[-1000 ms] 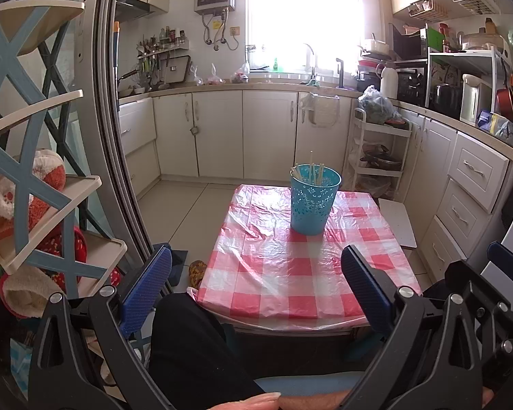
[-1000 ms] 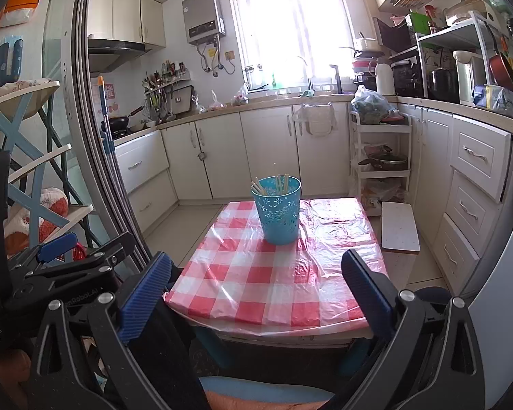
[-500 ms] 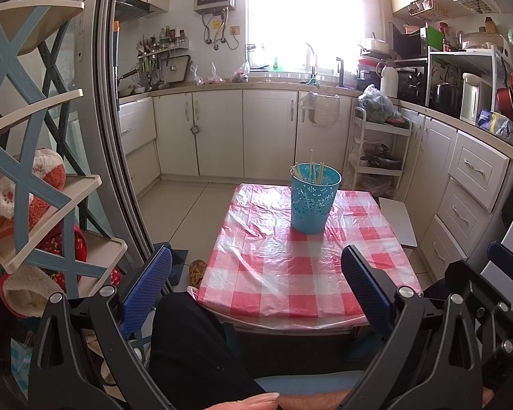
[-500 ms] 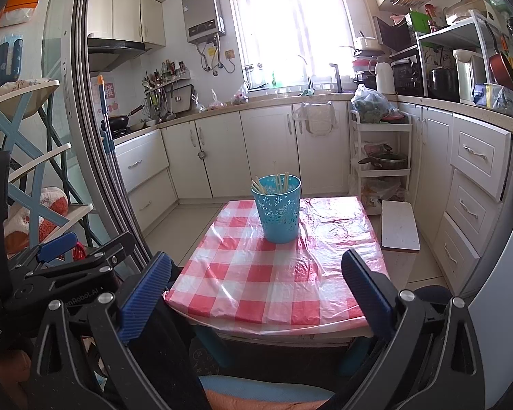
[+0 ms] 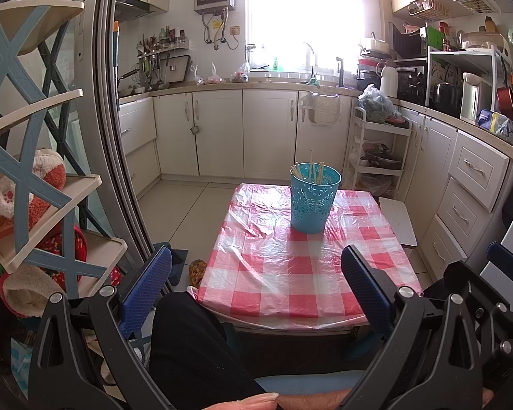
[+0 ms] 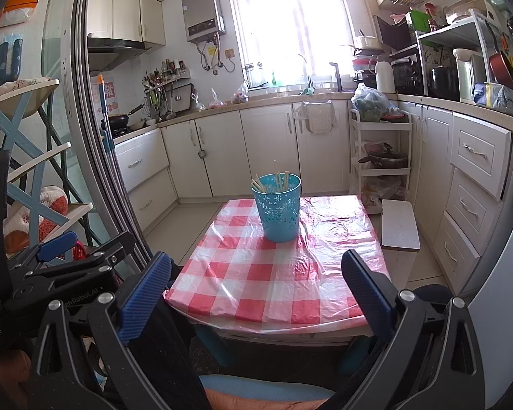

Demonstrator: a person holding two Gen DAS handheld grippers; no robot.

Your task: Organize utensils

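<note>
A turquoise perforated holder (image 5: 312,198) (image 6: 279,207) stands upright on the far half of a low table with a red-and-white checked cloth (image 5: 284,273) (image 6: 256,273). Several pale chopsticks (image 5: 310,171) (image 6: 274,179) stick out of its top. My left gripper (image 5: 256,280) hangs open well short of the table's near edge, above a dark trouser leg (image 5: 195,348). My right gripper (image 6: 256,280) is open too, held back from the table, nothing between its blue pads. The left gripper's body (image 6: 61,273) shows at the left of the right wrist view.
White kitchen cabinets (image 5: 242,130) line the back and right walls. A white rolling cart (image 5: 379,150) stands behind the table. A small white stool (image 6: 400,222) sits right of the table. A blue-and-cream shelf rack (image 5: 27,177) with plush toys and a sliding door frame (image 5: 116,136) stand left.
</note>
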